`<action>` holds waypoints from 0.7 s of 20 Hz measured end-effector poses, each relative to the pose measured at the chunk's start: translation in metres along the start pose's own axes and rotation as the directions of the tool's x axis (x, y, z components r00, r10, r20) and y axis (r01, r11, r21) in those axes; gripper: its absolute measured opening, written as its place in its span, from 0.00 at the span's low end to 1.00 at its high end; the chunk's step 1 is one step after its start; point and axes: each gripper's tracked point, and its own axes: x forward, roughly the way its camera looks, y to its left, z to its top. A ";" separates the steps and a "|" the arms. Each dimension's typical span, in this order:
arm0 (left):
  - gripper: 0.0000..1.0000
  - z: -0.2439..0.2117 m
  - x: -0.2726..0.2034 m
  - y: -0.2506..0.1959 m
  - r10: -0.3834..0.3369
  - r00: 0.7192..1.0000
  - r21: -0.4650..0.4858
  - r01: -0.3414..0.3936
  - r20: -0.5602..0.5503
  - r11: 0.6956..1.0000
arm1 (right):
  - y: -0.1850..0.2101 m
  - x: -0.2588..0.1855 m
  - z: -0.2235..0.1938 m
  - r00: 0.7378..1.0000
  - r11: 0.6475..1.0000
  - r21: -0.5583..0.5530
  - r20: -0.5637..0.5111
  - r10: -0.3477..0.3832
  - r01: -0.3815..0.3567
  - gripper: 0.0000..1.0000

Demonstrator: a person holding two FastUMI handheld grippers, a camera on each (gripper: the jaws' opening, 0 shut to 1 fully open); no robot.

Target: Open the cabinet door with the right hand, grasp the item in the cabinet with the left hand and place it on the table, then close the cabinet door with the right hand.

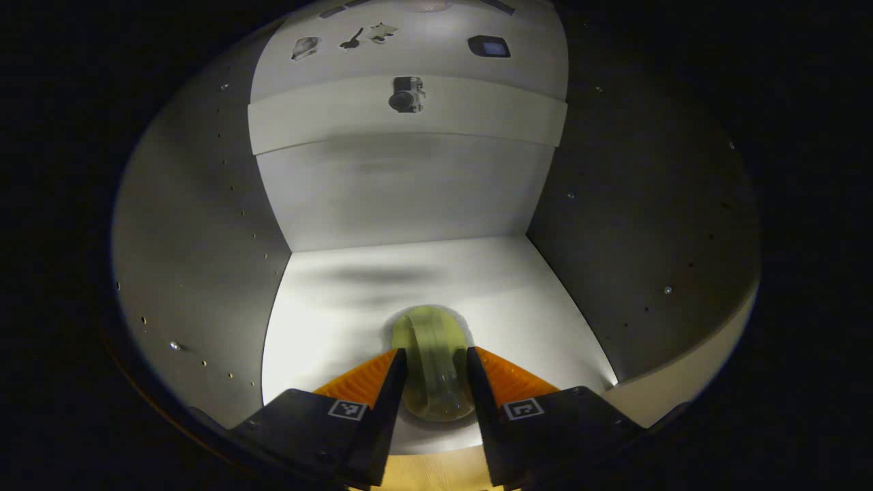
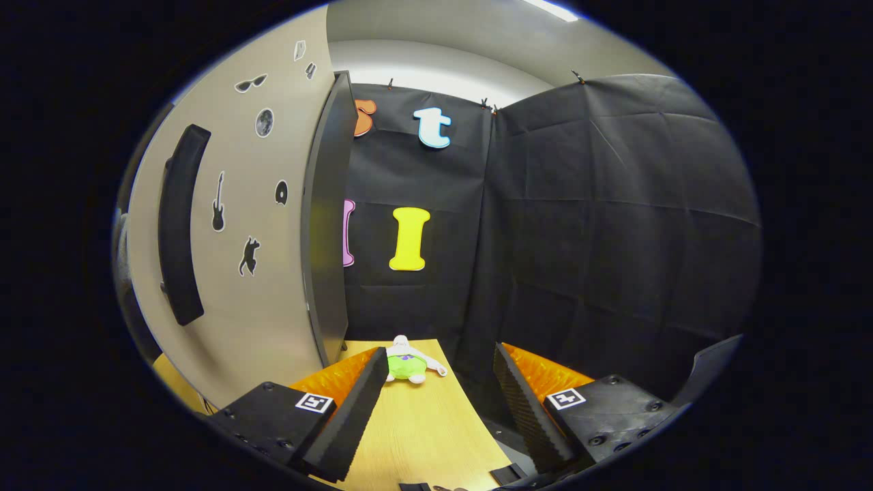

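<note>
My left gripper (image 1: 436, 372) jaws close on a translucent green cup (image 1: 431, 361) inside the cabinet (image 1: 402, 191); right gripper (image 2: 436, 402) jaws gape empty. Smooth plastic might slip out while withdrawing.

Cabinet door (image 2: 232, 225): pale panel with a long dark handle and small black stickers, swung open, seen nearly edge-on at left. Item in cabinet: a translucent yellow-green cup (image 1: 431, 361), lying on its side on the white cabinet floor (image 1: 327, 320), near the front edge.
</note>
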 end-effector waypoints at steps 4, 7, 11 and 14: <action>0.30 0.000 0.002 0.007 0.066 0.998 0.037 -0.065 -0.014 0.997 | 0.000 0.009 -0.005 1.000 1.000 0.000 -0.018 0.004 -0.004 0.98; 0.22 -0.001 0.001 0.005 0.082 0.996 0.041 -0.082 -0.018 0.996 | 0.003 0.015 -0.006 1.000 1.000 -0.001 -0.021 0.012 -0.012 0.98; 0.22 -0.006 -0.008 0.003 0.069 0.997 -0.010 -0.069 -0.020 0.998 | 0.007 0.015 -0.009 0.999 0.999 -0.014 -0.023 0.032 -0.032 0.98; 0.21 -0.007 -0.026 0.003 0.060 0.998 -0.039 -0.060 -0.008 0.997 | 0.012 0.012 -0.009 0.998 0.999 -0.006 -0.025 0.053 -0.053 0.98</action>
